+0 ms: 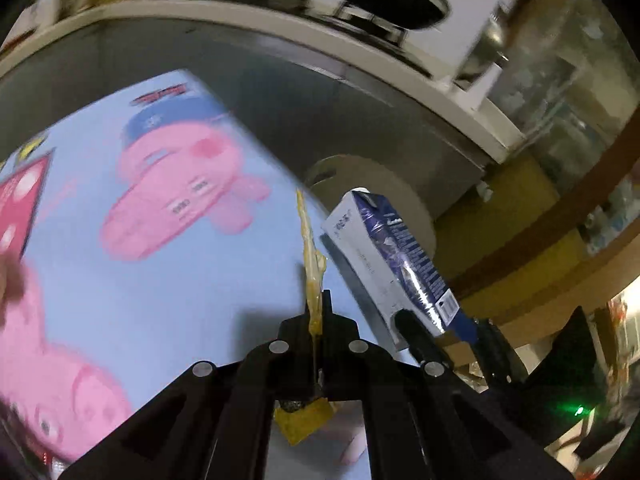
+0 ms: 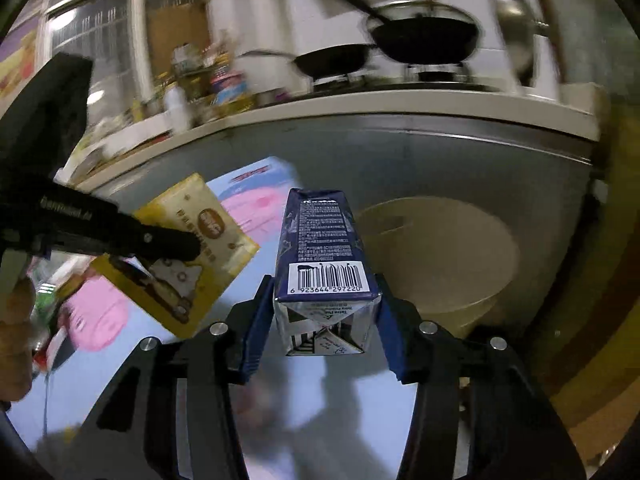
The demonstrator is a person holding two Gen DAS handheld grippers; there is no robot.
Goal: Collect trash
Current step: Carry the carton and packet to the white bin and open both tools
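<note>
A dark blue and white drink carton (image 2: 324, 256) hangs in the air with my right gripper (image 2: 324, 320) shut on it, its blue pads (image 2: 256, 320) pressing both sides of the carton's base. My left gripper (image 1: 319, 300) is shut on a flat yellow snack wrapper (image 1: 310, 240), seen edge-on in the left wrist view. In the right wrist view the wrapper (image 2: 224, 236) shows its printed face, pinched in the left gripper (image 2: 188, 246) just left of the carton. A round beige bin (image 2: 460, 312) stands on the floor beyond and right of the carton, below the counter. The carton (image 1: 392, 264) also shows at the right of the left wrist view.
A light blue mat with pink cartoon pigs (image 1: 168, 184) covers the floor under both grippers. A white counter edge (image 2: 360, 108) runs across the back, with a stove and two black woks (image 2: 424, 40) on it and bottles at its left. A hand (image 2: 16, 320) shows at the far left.
</note>
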